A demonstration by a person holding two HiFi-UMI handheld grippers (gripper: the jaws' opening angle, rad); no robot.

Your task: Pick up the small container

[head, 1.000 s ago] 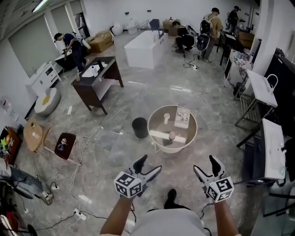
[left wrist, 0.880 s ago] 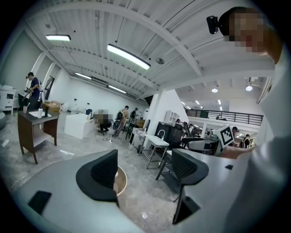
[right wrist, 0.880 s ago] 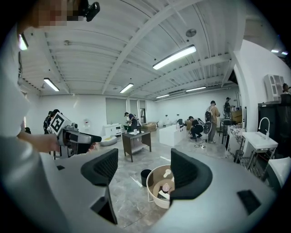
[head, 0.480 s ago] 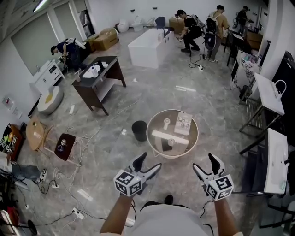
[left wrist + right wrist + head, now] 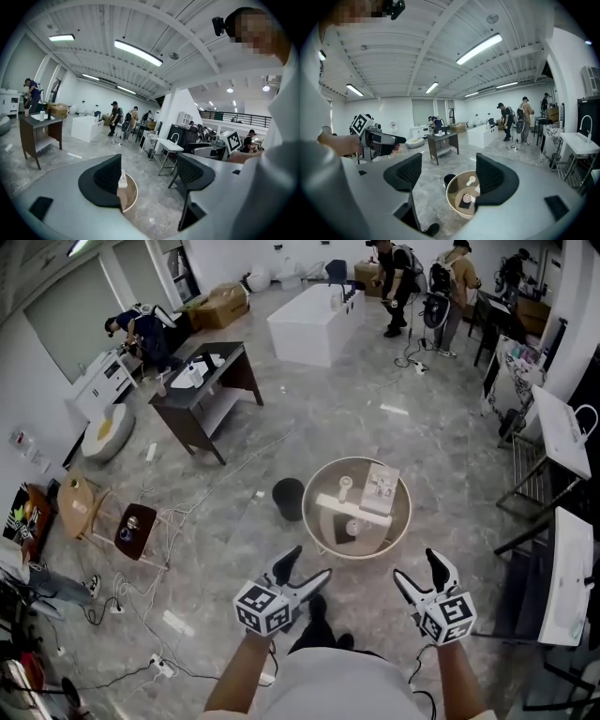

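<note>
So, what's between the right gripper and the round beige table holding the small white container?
Only bare grey marble floor lies between the right gripper, its jaws open and empty, and the round beige table. The head view shows this.

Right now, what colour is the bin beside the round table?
The bin is black; clearest in the head view.

The head view looks steeply down on the grey floor (image 5: 422, 456), with the left gripper (image 5: 309, 562) and right gripper (image 5: 415, 565) near its bottom edge. Each gripper view looks almost level along its own jaws across the hall. All three share the round table (image 5: 352, 556) just ahead.
</note>
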